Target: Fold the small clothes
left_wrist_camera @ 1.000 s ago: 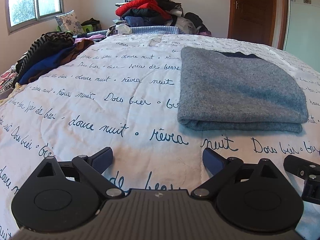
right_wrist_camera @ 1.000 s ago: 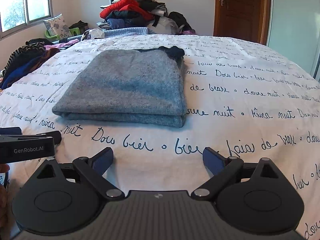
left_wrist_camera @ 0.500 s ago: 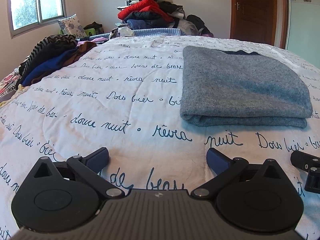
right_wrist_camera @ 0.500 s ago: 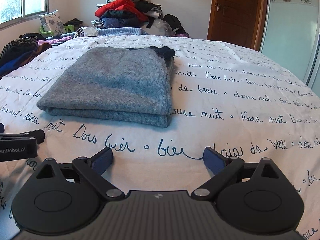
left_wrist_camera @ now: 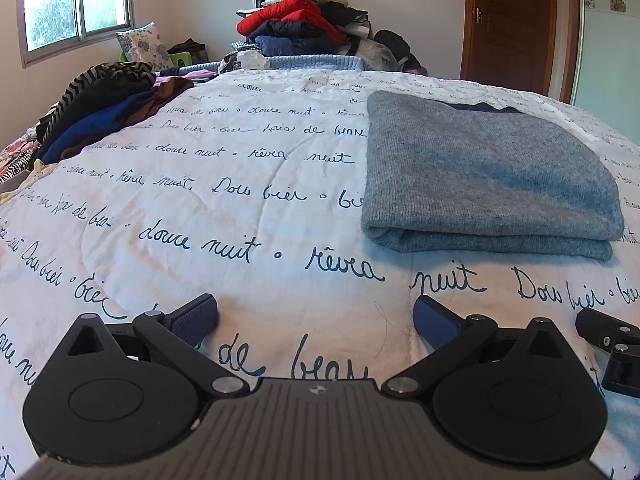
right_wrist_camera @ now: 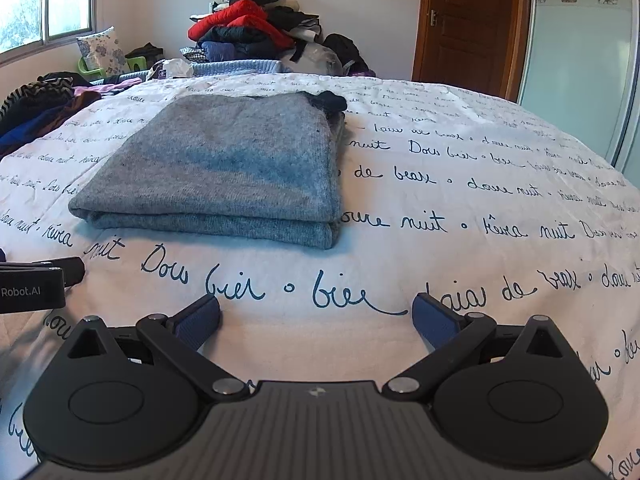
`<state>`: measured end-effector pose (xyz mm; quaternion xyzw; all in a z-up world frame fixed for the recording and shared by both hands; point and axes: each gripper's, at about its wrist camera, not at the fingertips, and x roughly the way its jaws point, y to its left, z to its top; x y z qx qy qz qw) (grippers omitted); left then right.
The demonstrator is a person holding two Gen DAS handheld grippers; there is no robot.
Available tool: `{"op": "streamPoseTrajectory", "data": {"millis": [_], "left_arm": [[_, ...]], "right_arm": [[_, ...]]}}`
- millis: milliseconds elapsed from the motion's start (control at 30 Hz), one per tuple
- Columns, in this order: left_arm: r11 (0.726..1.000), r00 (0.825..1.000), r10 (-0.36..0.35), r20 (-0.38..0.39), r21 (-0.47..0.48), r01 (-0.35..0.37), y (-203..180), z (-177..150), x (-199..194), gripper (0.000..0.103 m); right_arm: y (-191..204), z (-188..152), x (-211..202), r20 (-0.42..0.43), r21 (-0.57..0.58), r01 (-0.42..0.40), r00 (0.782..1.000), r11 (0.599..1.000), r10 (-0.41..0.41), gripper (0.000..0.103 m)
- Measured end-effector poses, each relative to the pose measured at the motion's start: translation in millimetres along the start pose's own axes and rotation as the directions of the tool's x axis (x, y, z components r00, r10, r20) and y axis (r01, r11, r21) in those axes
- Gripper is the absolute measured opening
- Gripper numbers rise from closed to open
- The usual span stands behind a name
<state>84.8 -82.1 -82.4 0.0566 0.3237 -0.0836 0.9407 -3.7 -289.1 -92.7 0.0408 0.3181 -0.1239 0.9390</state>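
Observation:
A grey knit garment (left_wrist_camera: 484, 172) lies folded flat on the white bedspread with blue script (left_wrist_camera: 224, 208). It also shows in the right wrist view (right_wrist_camera: 224, 168), with a dark piece (right_wrist_camera: 330, 101) sticking out at its far right corner. My left gripper (left_wrist_camera: 316, 320) is open and empty, low over the bed, near and left of the garment. My right gripper (right_wrist_camera: 316, 318) is open and empty, near and right of the garment. Each gripper shows at the edge of the other's view.
A heap of unfolded clothes (left_wrist_camera: 304, 28) rises at the head of the bed. More dark and striped clothes (left_wrist_camera: 100, 108) lie along the left edge under the window. A wooden door (right_wrist_camera: 472, 24) stands at the back right.
Both grippers have drawn back slightly and drifted right, so the folded garment sits further left in each view. Both stay open.

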Motion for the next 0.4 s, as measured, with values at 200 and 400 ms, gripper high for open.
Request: {"op": "streamPoseTrajectory", "data": {"millis": [200,400], "left_arm": [[1.0,1.0,-0.015,-0.003,-0.017,0.015,3.5,0.2,0.8,0.103],[0.999,1.0,-0.021,-0.001,-0.026,0.021,4.6,0.0,0.6,0.103]], "right_arm": [[-3.0,-0.2,1.0,-0.001,0.016,-0.013,1.0,1.0,0.013,0.103],[-2.8,-0.3,0.9,-0.001,0.017,-0.014,1.0,1.0,0.014,0.103]]}}
